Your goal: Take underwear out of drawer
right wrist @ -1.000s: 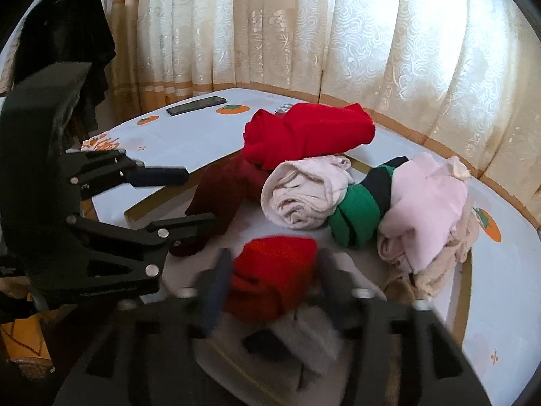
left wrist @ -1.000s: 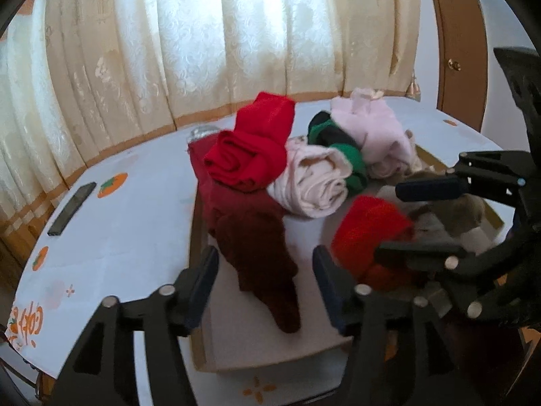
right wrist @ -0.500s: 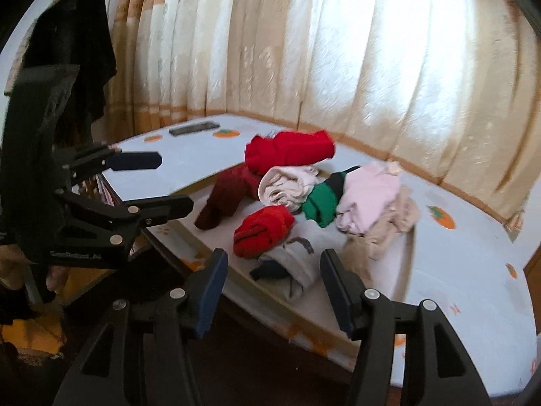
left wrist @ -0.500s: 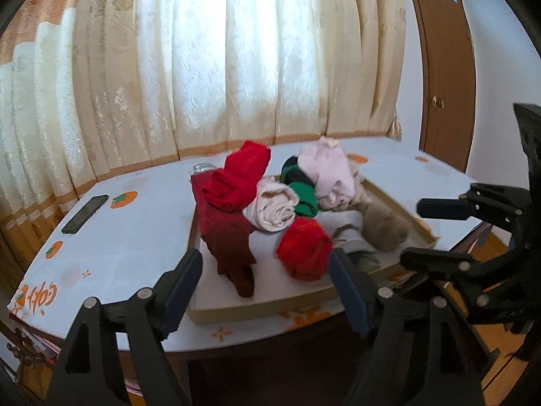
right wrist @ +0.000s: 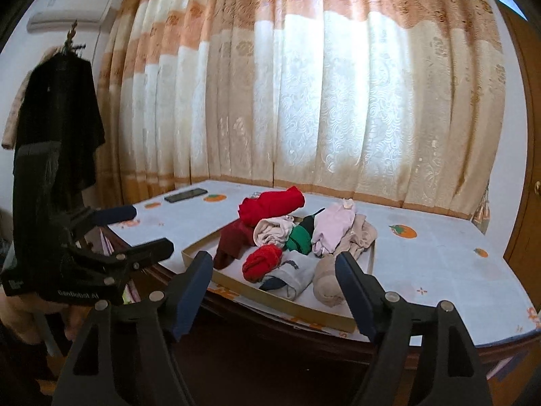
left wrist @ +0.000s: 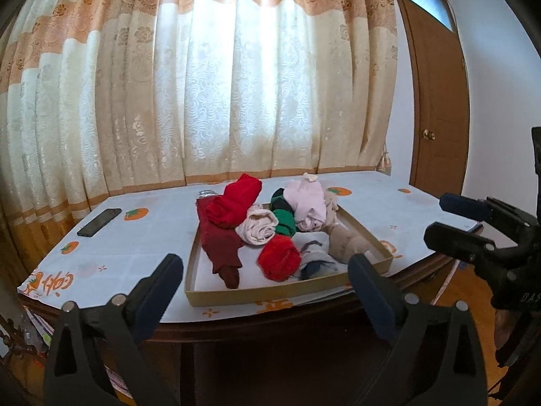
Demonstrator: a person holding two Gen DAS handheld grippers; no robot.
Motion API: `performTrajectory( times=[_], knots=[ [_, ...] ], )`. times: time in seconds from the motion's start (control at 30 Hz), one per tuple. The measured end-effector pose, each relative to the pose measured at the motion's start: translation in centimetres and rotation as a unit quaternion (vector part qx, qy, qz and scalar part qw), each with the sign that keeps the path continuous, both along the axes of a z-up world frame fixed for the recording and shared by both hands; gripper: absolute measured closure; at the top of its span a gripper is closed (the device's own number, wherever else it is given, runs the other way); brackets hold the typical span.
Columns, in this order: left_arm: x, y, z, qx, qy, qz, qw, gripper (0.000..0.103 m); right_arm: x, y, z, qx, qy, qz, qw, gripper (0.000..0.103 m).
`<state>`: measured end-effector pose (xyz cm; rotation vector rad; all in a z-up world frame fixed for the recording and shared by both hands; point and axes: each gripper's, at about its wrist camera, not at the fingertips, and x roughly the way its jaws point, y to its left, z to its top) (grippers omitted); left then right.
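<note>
Still inside the shallow drawer (left wrist: pixel 257 296) on the table (left wrist: pixel 135 237), the underwear (left wrist: pixel 270 230) lies heaped: red, maroon, cream, green and pink rolls. A phone (left wrist: pixel 98 227) rests well aside. Both the left gripper (left wrist: pixel 263 267) and right gripper (right wrist: pixel 274 269) have just been opening, empty. Only the right view shows a hanging black garment (right wrist: pixel 57 128).

Daylight glows through cream-and-orange patterned curtains (left wrist: pixel 236 84) behind a dark wooden table (left wrist: pixel 287 331) with an orange-print white cloth (right wrist: pixel 439 264), a brown door (left wrist: pixel 436 101) on the right, white walls (left wrist: pixel 490 84) and a wall air conditioner (right wrist: pixel 67 15).
</note>
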<state>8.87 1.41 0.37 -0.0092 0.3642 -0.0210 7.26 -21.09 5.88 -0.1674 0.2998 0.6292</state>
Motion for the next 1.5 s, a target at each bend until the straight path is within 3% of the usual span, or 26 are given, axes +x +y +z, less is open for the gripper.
performTrajectory(
  times=[0.63,1.5],
  knots=[
    [-1.5,-0.6,0.3,-0.002,-0.004,0.001,1.0,0.001,-1.7,-0.7,0.8,0.019,-0.022,-0.001,1.0,0.025],
    [-2.1,-0.7,0.6,-0.005,0.004,-0.007,1.0,0.0,-2.3,-0.4,0.3,0.019,-0.018,0.003,1.0,0.024]
  ],
)
